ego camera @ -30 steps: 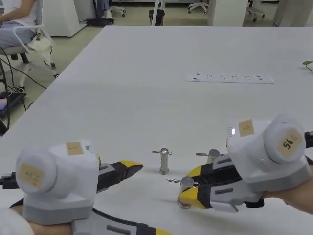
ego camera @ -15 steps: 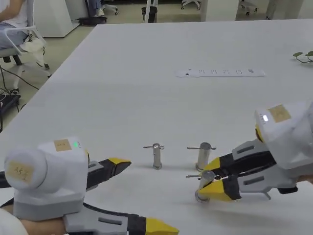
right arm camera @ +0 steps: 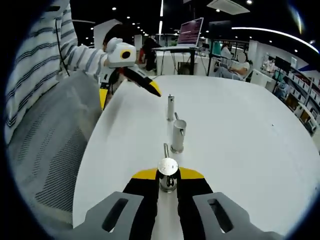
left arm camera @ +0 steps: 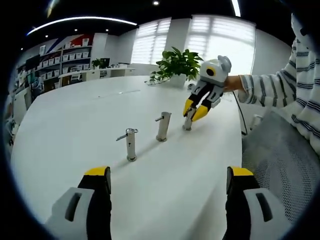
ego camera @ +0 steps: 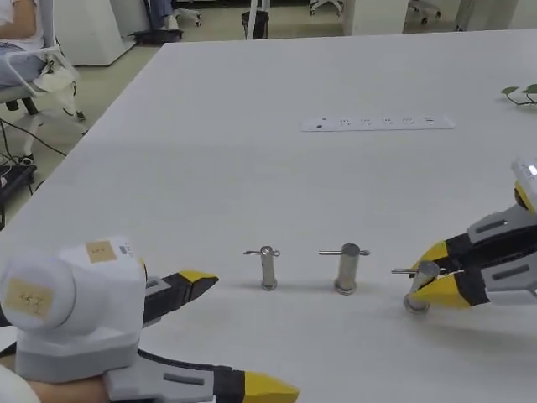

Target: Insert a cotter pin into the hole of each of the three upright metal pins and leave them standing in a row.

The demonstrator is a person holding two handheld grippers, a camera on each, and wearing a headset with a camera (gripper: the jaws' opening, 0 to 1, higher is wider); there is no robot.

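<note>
Three short upright metal pins stand in a row, each with a cotter pin through its top. The left pin (ego camera: 268, 268) and the middle pin (ego camera: 347, 269) stand free on the white table (ego camera: 252, 168). My right gripper (ego camera: 424, 283) is shut on the third pin (ego camera: 419, 273) at the right end, whose base is at the tabletop. In the right gripper view that pin (right arm camera: 168, 171) sits between the yellow-tipped jaws, with the other two (right arm camera: 178, 135) (right arm camera: 171, 107) lined up beyond. My left gripper (ego camera: 231, 336) is open at the near left, holding nothing.
A white power strip (ego camera: 377, 124) lies further back on the table. A plant (left arm camera: 179, 64) stands at the far right edge. Office chairs and a seated person (ego camera: 21, 42) are at the back left. My striped sleeve (left arm camera: 265, 90) shows behind the right gripper.
My right gripper has carried the third pin from in front of the middle pin out to the right, in line with the other two. The left gripper has stayed put.
</note>
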